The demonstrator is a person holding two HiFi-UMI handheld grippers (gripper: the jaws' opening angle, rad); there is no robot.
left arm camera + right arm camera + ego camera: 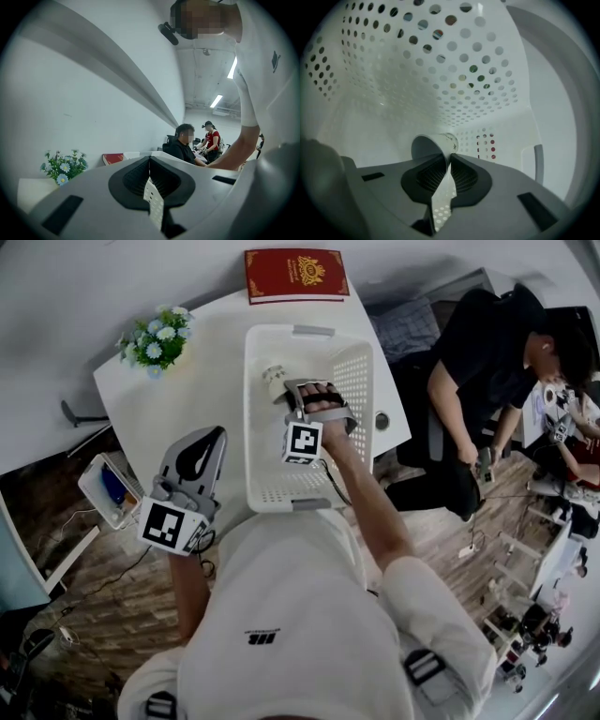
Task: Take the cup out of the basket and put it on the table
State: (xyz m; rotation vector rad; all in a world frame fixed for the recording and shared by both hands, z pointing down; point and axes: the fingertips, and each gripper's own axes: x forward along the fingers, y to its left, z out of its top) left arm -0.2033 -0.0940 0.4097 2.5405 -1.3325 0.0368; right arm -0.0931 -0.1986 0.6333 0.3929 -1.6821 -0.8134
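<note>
A white perforated basket [253, 427] stands on the white table [192, 399]. Inside it a white paper cup [275, 379] lies on its side near the far left corner. My right gripper [292, 395] reaches down into the basket to the cup. In the right gripper view the cup [429, 144] has its mouth turned toward me, and the right gripper [450, 157] pinches the cup's rim wall between its jaw tips. My left gripper [211, 437] hangs outside the basket, to its left over the table, with its jaws together and nothing in them [150, 161].
A pot of blue and white flowers [157, 338] stands at the table's left corner, and a red book [296, 275] lies behind the basket. A person in black [478, 362] sits to the right of the table. A small white tray [108, 488] sits on the floor at the left.
</note>
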